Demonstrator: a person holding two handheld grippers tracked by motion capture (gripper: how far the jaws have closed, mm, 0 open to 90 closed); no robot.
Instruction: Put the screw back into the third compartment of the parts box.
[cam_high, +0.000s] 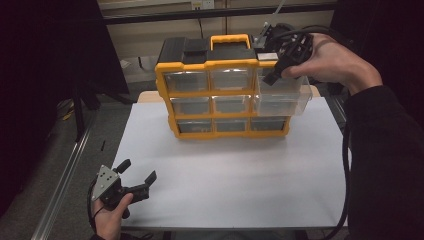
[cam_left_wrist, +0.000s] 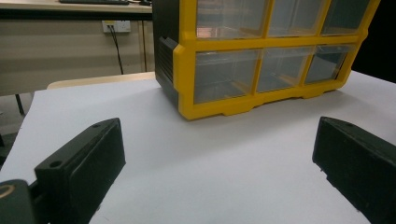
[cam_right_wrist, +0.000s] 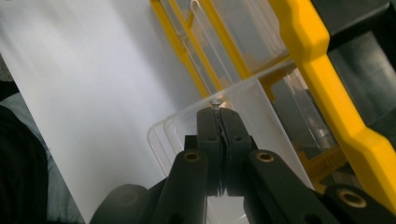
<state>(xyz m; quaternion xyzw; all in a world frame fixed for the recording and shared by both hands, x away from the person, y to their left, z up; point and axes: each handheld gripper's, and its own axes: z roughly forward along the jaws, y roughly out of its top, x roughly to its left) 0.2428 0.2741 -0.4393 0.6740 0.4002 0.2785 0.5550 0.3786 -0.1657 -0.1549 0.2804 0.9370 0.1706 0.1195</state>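
Up at the yellow drawer organizer (cam_high: 222, 92), the right gripper (cam_right_wrist: 216, 108) has its jaws pinched on a small screw (cam_right_wrist: 215, 102) above a pulled-out clear drawer (cam_right_wrist: 243, 100) on the cabinet's right column. Meanwhile the left gripper (cam_high: 136, 170) rests near the table's (cam_high: 225, 175) front-left corner, jaws apart, holding nothing.

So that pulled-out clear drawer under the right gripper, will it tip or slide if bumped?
Probably. The clear drawer juts well out of the yellow organizer, so a bump may tilt it. Thin clear plastic looks light and slick. The right gripper, shut on a small screw, hangs above it.
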